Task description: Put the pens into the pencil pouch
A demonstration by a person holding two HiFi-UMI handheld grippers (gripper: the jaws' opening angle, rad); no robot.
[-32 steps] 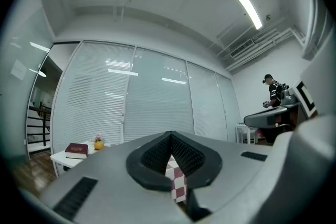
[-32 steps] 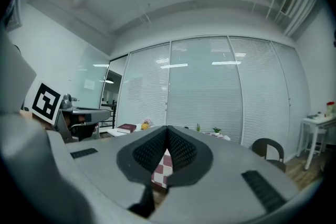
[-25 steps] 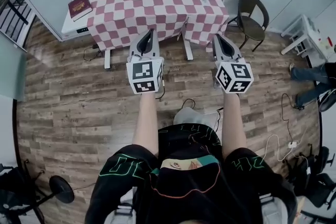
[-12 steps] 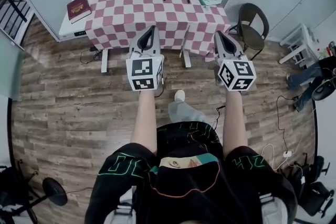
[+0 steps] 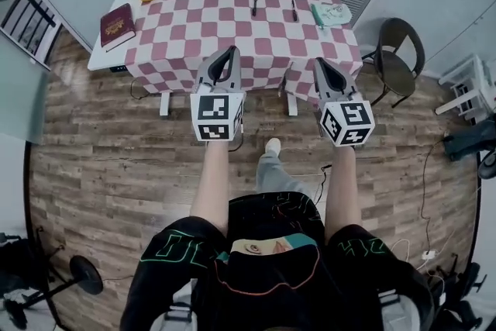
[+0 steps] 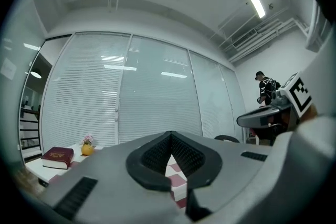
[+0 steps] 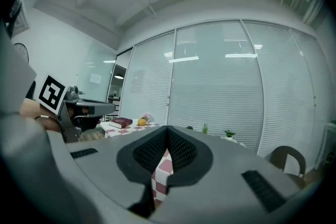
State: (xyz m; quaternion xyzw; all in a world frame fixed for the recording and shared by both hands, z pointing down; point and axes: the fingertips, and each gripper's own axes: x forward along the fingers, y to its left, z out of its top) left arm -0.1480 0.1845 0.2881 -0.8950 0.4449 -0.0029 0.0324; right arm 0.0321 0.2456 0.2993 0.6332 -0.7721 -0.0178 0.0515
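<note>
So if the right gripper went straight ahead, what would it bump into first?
Probably the front edge of the checkered tablecloth, which shows just past the shut jaws of the right gripper. Nothing else seems to stand in between, though the depth is hard to judge.

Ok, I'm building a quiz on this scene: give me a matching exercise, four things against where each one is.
1 book
2 pens
3 pouch
4 chair

A on the floor, right of the table
B table's left edge
C table's far right corner
D far middle of the table

Pairs: 1-B, 2-D, 3-C, 4-A
</note>
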